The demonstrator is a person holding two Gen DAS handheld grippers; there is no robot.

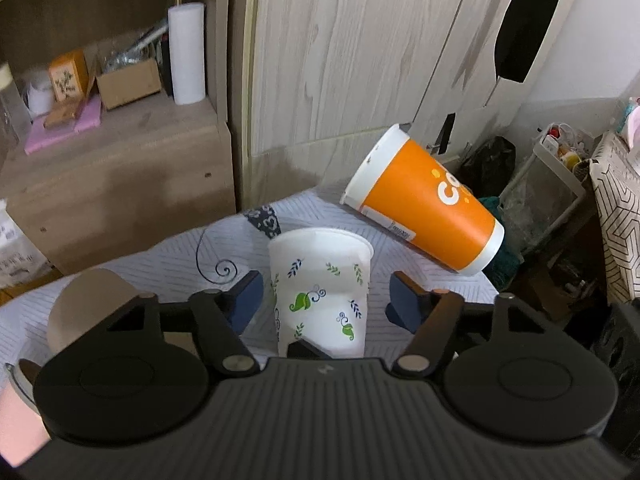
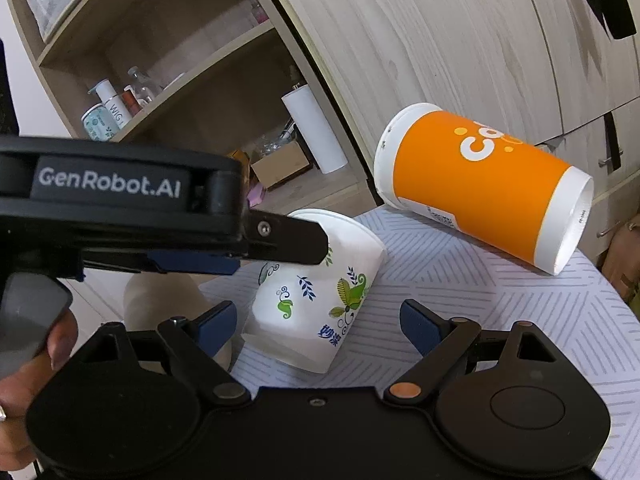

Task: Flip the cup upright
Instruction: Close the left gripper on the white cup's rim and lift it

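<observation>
Pale wood-grain cabinet doors fill the background, with an open shelf unit at ten o'clock holding a white roll and a small cardboard box. Below them lies the table's striped grey cloth.

Between my left gripper's spread blue fingers stands the white leaf-print cup, upside down on the cloth, its flat base on top and its side dented. The fingers flank it without touching; that gripper is released. From the right wrist view the same cup sits tilted at twelve o'clock of my right gripper, whose fingers also stand wide apart and hold nothing. My left gripper's body crosses that view from nine o'clock, one finger over the cup's base.

At two o'clock the orange cup lies on its side near the cloth's far edge, well apart from both grippers. A beige cup stands at nine o'clock.
</observation>
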